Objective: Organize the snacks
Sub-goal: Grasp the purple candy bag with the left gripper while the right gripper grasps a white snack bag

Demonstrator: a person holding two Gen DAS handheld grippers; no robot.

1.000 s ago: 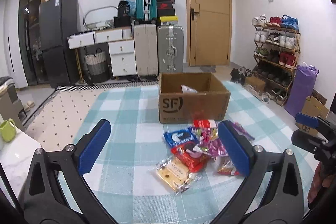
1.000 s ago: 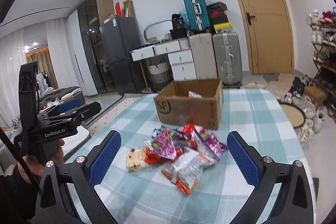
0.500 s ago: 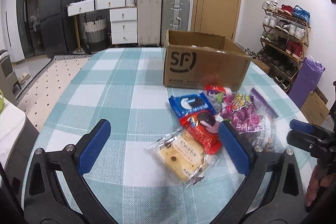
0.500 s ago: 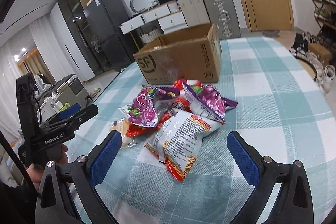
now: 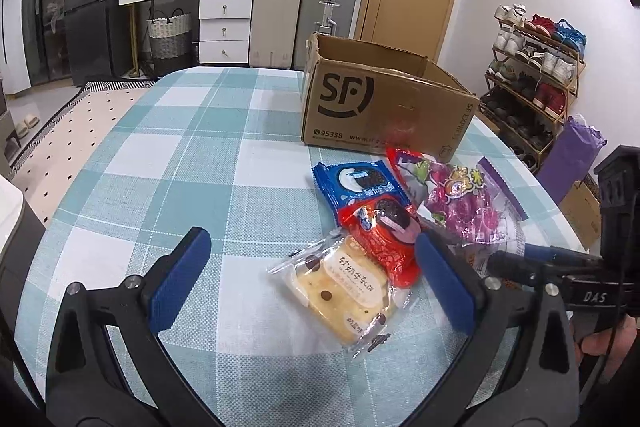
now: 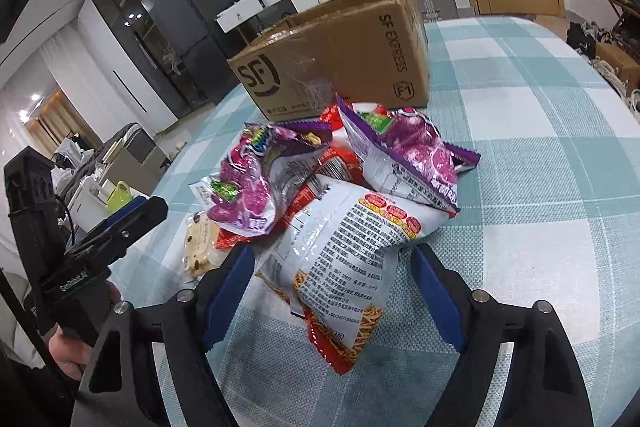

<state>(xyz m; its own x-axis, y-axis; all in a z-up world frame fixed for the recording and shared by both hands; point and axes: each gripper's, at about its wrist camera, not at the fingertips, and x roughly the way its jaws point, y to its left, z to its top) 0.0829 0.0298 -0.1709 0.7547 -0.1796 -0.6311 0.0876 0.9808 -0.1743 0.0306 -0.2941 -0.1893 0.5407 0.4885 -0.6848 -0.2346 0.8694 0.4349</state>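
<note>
Left claw (image 5: 312,281): fingers spread wide, holding nothing; it hangs low over the counter (image 5: 168,155), with the clear-wrapped yellow cake (image 5: 344,291) lying between the fingertips but not touched.
Right claw (image 6: 332,291): fingers apart, one on each side of the white-and-red noodle snack bag (image 6: 340,259); whether the pads touch the bag cannot be told, and the bag's lower edge is partly masked by the left finger.
Snack pile: on the checked cloth just in front of the cardboard box (image 5: 384,103), near the middle of the counter.
Blue cookie pack (image 5: 360,187): flat on the cloth, its near corner covered by the red cookie pack (image 5: 384,235).
Red cookie pack: overlaps the cake's far end; its right edge is hidden behind the left claw's right finger.
Purple candy bags (image 5: 464,203): crumpled, two of them clear in the right wrist view (image 6: 404,155); print too distorted to read.
Red packets under the pile: only slivers show between the purple bags; kind cannot be told.
Cardboard box: open top, marked SF; the inside is out of sight from both cameras.
Cake, right wrist view (image 6: 200,243): mostly hidden behind a purple bag and the claw finger.
Other claw in the left wrist view (image 5: 532,259): only its black body and a blue tip show at the right edge.
</note>
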